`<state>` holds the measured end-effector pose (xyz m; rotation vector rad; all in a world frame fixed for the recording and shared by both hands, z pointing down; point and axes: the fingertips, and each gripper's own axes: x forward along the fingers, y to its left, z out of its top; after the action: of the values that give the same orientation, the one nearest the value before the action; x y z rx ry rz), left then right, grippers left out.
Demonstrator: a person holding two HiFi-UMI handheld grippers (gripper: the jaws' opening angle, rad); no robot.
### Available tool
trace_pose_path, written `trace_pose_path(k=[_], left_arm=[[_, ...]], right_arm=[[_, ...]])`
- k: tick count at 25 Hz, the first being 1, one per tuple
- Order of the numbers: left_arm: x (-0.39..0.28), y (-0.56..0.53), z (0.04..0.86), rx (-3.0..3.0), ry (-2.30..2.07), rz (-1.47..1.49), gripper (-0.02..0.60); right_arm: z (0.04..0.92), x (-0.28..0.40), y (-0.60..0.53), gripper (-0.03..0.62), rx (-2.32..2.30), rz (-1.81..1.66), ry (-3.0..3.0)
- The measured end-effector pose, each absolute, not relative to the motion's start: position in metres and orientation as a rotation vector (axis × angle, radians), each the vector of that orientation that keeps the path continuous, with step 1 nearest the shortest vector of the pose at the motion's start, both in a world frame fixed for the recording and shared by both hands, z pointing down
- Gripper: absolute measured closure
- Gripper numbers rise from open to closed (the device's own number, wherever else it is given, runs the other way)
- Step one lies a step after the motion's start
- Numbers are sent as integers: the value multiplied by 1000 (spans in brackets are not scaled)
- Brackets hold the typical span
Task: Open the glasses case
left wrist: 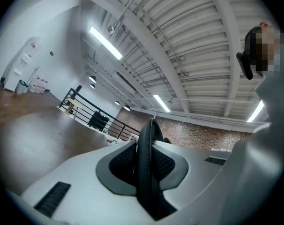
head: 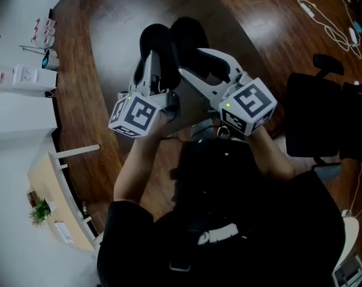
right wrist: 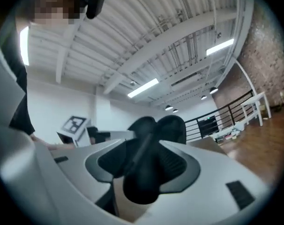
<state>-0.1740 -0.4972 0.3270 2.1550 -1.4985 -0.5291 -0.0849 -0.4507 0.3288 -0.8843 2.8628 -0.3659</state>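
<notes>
**Glasses case in the air, both jaws on it: spread the halves**

The glasses case (head: 190, 34) was held above the wood floor (head: 109, 40), between the two grippers. The left gripper (left wrist: 148, 146) had its jaws nearly closed on a thin zip rim. The right gripper (right wrist: 149, 146) had its jaws gripping the fatter black shell.

My call: hold left fixed and swing right outward about the hinge, without twisting.

The case's long axis ran away from the person, along the jaws. Its two lobes sat side by side, seemingly part open.
</notes>
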Motion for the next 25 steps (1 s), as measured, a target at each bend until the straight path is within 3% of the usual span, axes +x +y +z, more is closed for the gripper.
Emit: trace_pose_path(k=[6,13,20,25], left_arm=[[-143,-485,302,2232,-1318,-702,519],[-138,-475,325,2362,-1210,-553,486],[-170,-456,338,2540,-1507,-249,486],[-208,-443,356,2510,-1787,-59,486]], right_arm=[[339,-99,-465,313,-996,-246,2918],[341,-89,-478,503,-1141,3,2969],[376,-76,-511,523,-1275,-51,3030],[501,-110,-527,523,-1240,-235,3372]])
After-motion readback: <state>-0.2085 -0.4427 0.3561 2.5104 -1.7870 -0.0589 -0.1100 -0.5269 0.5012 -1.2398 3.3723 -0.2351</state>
